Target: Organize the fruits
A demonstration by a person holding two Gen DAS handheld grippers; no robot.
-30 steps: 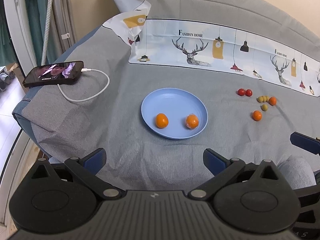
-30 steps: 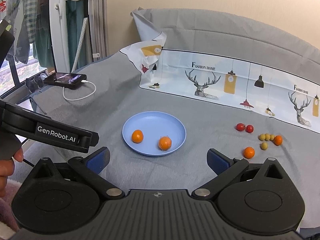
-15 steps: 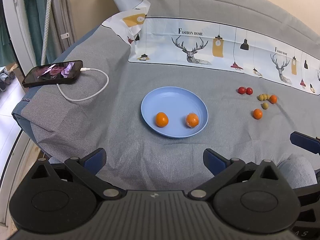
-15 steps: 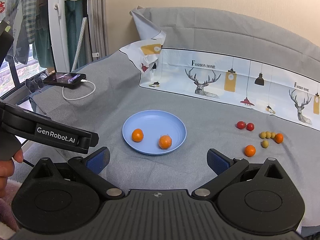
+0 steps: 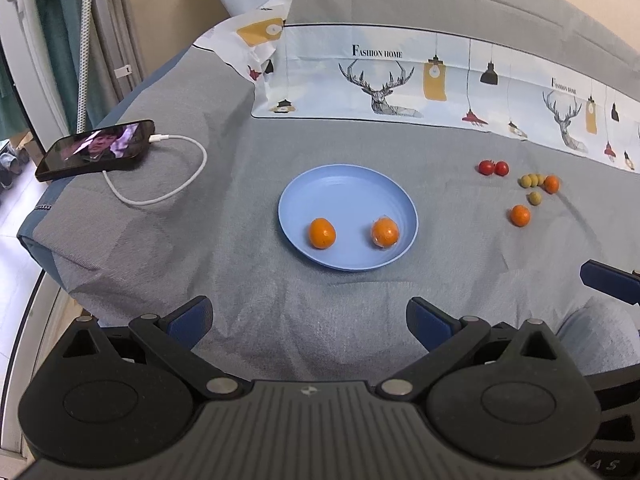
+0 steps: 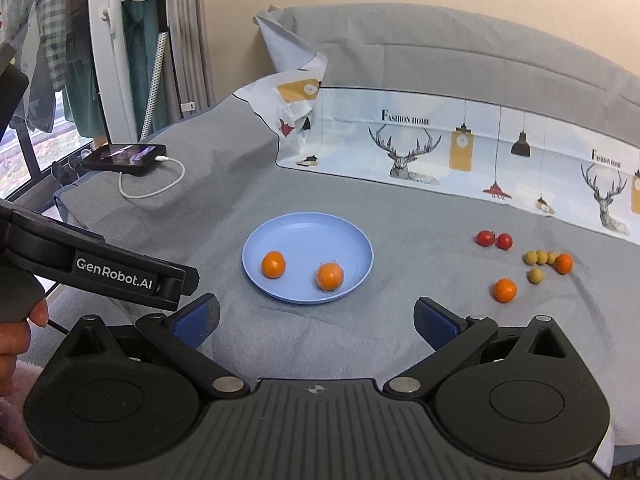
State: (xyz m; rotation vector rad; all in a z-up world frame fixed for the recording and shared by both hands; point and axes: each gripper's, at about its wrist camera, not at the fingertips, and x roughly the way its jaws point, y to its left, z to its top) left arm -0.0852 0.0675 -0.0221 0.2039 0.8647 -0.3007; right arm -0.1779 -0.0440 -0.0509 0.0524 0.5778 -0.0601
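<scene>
Behind the left gripper (image 5: 310, 320), the plate (image 5: 320, 184) shows unobstructed.

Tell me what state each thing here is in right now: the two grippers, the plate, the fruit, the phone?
Left gripper: open, empty.
Right gripper: open, empty.
Blue plate: upright, holding two orange fruits.
Loose orange fruits: two on the cloth.
Red tomatoes: two side by side on the cloth.
Green fruits: four on the cloth.
Phone: screen lit, cable plugged in.

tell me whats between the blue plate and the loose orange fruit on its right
Only bare grey cloth lies between the blue plate and the nearest loose orange fruit; both wrist views show it.
</scene>
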